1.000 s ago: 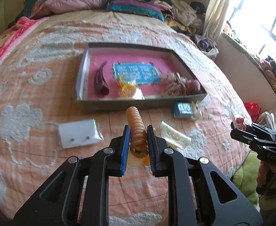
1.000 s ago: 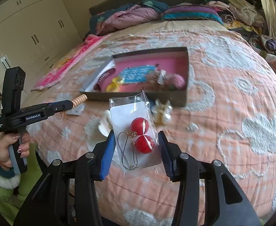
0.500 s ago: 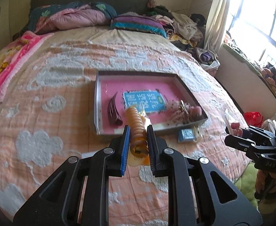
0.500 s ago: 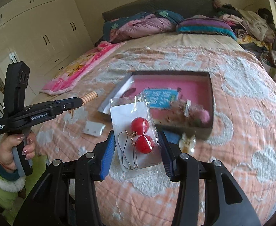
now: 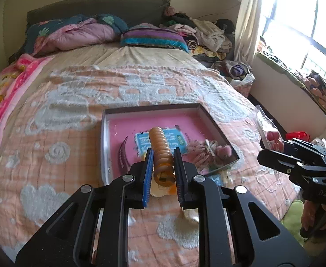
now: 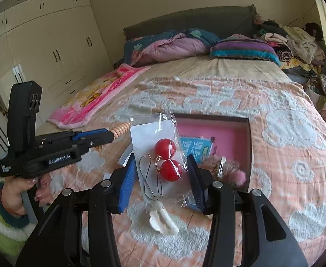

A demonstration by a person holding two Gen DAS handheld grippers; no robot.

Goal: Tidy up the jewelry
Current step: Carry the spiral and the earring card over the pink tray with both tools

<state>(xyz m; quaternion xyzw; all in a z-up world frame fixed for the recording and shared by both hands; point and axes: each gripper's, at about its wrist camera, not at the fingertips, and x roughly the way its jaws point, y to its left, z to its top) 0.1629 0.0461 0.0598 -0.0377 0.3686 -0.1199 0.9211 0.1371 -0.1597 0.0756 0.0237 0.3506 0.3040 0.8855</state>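
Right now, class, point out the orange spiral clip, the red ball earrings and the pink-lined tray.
orange spiral clip (image 5: 159, 146), left wrist view, ridged middle
red ball earrings (image 6: 165, 148), right wrist view, upper ball
pink-lined tray (image 5: 216, 126), left wrist view, right rim

Left hand-held gripper tilts down toward the tray, jaws nearly closed and clamped on an amber spiral hair tie. A hand in a fuzzy green-and-white sleeve grips its handle, left of the tray. Right hand-held gripper angles down at the tray's near edge, jaws partway apart, pinching a clear packet of red ball earrings upright
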